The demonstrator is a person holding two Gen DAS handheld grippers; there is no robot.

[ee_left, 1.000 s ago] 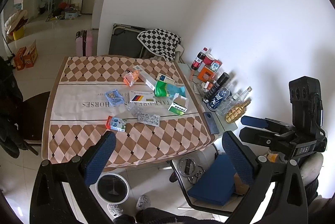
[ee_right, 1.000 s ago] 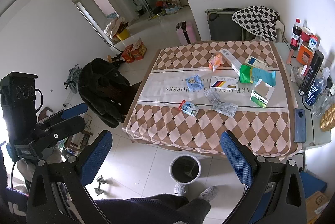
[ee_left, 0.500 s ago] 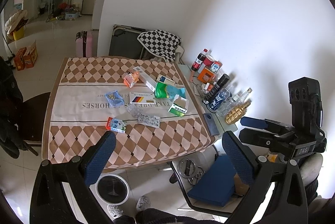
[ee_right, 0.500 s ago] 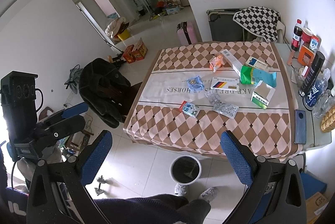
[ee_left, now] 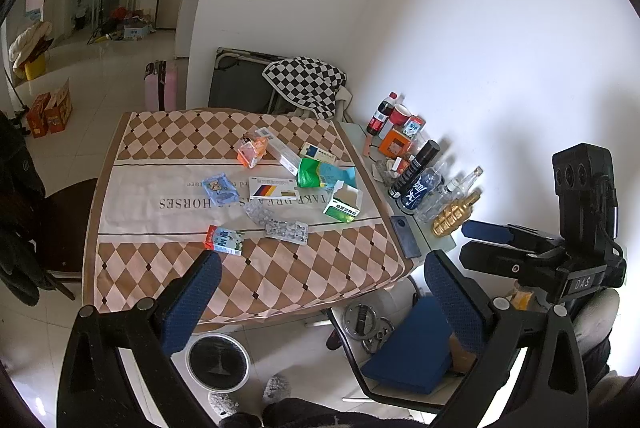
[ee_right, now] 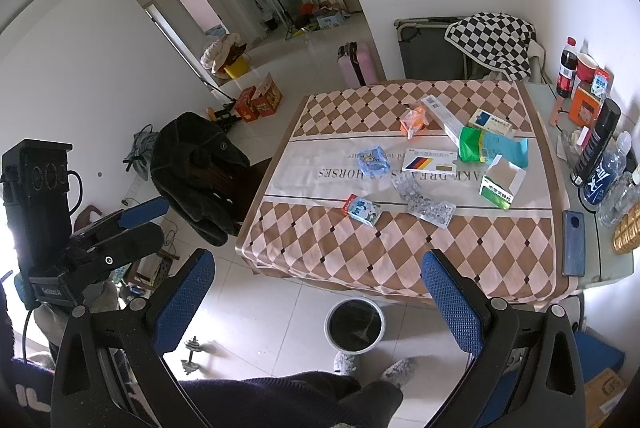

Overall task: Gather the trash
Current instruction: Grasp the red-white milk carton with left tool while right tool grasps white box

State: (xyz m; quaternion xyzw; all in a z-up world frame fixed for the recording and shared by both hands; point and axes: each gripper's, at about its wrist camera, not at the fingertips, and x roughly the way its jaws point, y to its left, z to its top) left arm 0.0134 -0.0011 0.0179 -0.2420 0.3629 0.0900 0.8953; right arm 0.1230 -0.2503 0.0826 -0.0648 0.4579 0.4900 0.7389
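Note:
Trash lies on the checkered table [ee_left: 280, 276]: a small milk carton [ee_left: 224, 239], blister packs [ee_left: 286, 229], a green-white open box [ee_left: 342, 202], a white medicine box [ee_left: 274, 187], a blue wrapper [ee_left: 220, 186], an orange packet [ee_left: 252, 148] and a green bag [ee_left: 312, 172]. The same items show in the right wrist view, with the carton [ee_right: 362, 209] nearest. A round bin [ee_left: 218, 362] stands on the floor before the table; it also shows in the right wrist view [ee_right: 354, 324]. My left gripper [ee_left: 320, 292] and right gripper [ee_right: 318, 288] are open and empty, well short of the table.
Bottles, cans and a phone [ee_left: 405, 236] line a side table [ee_left: 434, 242] by the wall at right. A chair with a dark coat [ee_right: 200, 168] stands left of the table. A blue box [ee_left: 412, 352] and dumbbell plates lie on the floor.
Both views have shifted very slightly; the table sits a touch farther. Both grippers stay open and empty.

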